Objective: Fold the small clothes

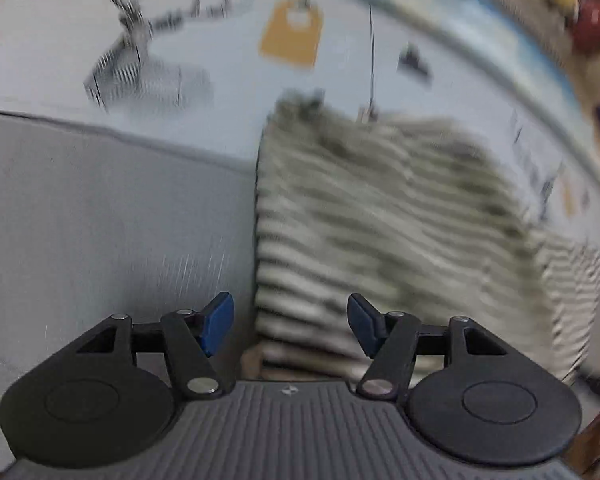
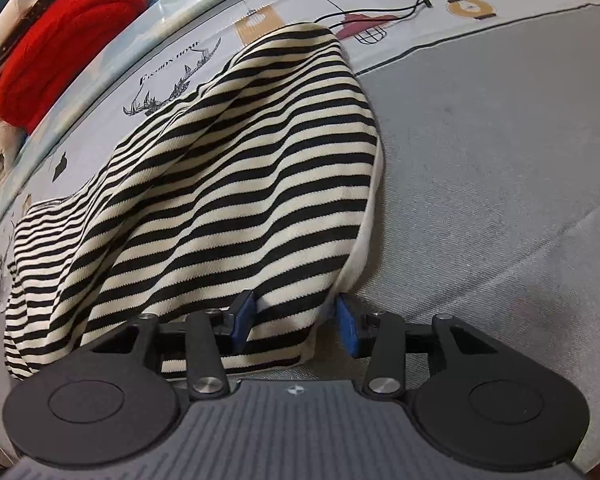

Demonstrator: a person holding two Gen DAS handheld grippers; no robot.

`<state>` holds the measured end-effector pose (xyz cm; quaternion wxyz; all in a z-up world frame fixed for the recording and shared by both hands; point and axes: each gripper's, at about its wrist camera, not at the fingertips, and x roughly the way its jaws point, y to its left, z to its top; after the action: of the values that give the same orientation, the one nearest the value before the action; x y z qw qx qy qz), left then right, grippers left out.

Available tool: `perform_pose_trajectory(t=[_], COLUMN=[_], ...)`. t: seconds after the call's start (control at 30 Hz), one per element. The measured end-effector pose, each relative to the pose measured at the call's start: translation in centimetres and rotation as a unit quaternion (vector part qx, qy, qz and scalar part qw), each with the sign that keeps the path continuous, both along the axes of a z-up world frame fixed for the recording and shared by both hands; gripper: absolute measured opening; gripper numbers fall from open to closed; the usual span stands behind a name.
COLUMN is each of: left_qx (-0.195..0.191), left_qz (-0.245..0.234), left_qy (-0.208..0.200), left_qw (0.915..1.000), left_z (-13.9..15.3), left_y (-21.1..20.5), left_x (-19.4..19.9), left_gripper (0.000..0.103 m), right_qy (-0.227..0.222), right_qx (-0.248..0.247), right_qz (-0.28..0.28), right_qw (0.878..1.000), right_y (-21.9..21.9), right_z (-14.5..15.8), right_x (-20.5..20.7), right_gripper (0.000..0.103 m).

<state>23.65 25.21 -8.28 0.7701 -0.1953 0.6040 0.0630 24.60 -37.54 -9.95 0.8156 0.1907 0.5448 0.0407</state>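
Motion blur smears the whole left wrist view: the striped garment [image 1: 380,220] reads as grey-cream streaks, and the mat's [image 1: 100,220] prints are unreadable. In the right wrist view, the red folded cloth [image 2: 68,52] is cut off by the left edge, and the striped garment hides the mat beneath.

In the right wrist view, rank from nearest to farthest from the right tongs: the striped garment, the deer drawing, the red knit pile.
1. Striped garment: its corner lies between the right tongs, at the bottom centre.
2. Deer drawing: printed on the mat beyond the garment, upper left.
3. Red knit pile: past the mat's edge, far upper left.
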Motion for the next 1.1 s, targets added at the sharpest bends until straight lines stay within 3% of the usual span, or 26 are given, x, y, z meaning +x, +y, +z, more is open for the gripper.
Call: perform_pose_trajectory(t=[0.1, 0.2, 0.27, 0.33, 0.43, 0.5, 0.6, 0.7, 0.8, 0.87, 0.93, 1.0, 1.03, 1.1], left_qx=[-0.001, 0.007, 0.01, 0.028, 0.046, 0.028, 0.038, 0.064, 0.08, 0.09, 0.091, 0.131, 0.145, 0.135], left_qz=[-0.043, -0.061, -0.081, -0.094, -0.097, -0.07, -0.077, -0.077, -0.131, -0.116, -0.084, -0.067, -0.067, -0.08], left_qy=[0.024, 0.012, -0.004, -0.023, -0.068, -0.095, -0.091, -0.031, 0.002, 0.005, -0.01, -0.038, -0.051, -0.073], left_qw=[0.9988, 0.9981, 0.9966, 0.9949, 0.9919, 0.9926, 0.9922, 0.9945, 0.9881, 0.9892, 0.9923, 0.9883, 0.9859, 0.9848], left_z=[-1.8, -1.9, -1.5, -0.5, 2.2, 3.9, 4.4, 2.6, 1.2, 1.4, 2.5, 4.0, 4.5, 5.0], left_y=[-1.2, -2.1, -2.9, -3.5, -3.2, -2.3, -1.7, -1.2, -2.7, -2.4, -1.4, -1.2, -1.4, -2.3], left_x=[-0.7, -1.1, -1.3, -1.6, -2.2, -2.8, -3.6, -3.8, -4.3, -4.1, -3.9, -3.8, -3.8, -3.7], left_gripper=[0.068, 0.062, 0.018, 0.01, 0.008, 0.008, 0.007, 0.003, 0.004, 0.011, 0.013, 0.014, 0.014, 0.014], right_qy=[0.001, 0.008, 0.008, 0.0, -0.034, -0.072, -0.084, -0.024, 0.05, 0.059, 0.014, -0.048, -0.076, -0.107], right_qx=[0.017, 0.031, 0.032, 0.03, 0.037, 0.071, 0.043, -0.016, -0.092, -0.09, -0.069, -0.052, -0.044, -0.03], right_qz=[-0.01, -0.007, 0.007, 0.017, 0.013, -0.014, -0.002, -0.006, -0.004, 0.007, -0.008, -0.012, -0.009, 0.015], right_qw=[1.0, 0.999, 0.999, 0.999, 0.999, 0.995, 0.996, 1.0, 0.994, 0.994, 0.997, 0.997, 0.996, 0.994], right_y=[-0.8, -0.7, -0.3, 0.1, -0.5, -2.3, -3.7, -5.1, -5.3, -5.1, -5.1, -4.8, -4.5, -3.2], right_z=[0.0, -0.3, -0.5, -0.1, 1.9, 4.4, 6.4, 4.7, 1.4, 0.5, 2.0, 4.2, 5.1, 5.8], right_x=[0.0, 0.0, 0.0, 0.0, -0.1, -0.4, -1.4, -2.1, -2.6, -2.9, -3.0, -3.1, -3.2, -3.0], right_gripper=[0.045, 0.045, 0.035, 0.013, 0.008, 0.007, 0.006, 0.001, 0.0, 0.0, 0.0, 0.003, 0.003, 0.006])
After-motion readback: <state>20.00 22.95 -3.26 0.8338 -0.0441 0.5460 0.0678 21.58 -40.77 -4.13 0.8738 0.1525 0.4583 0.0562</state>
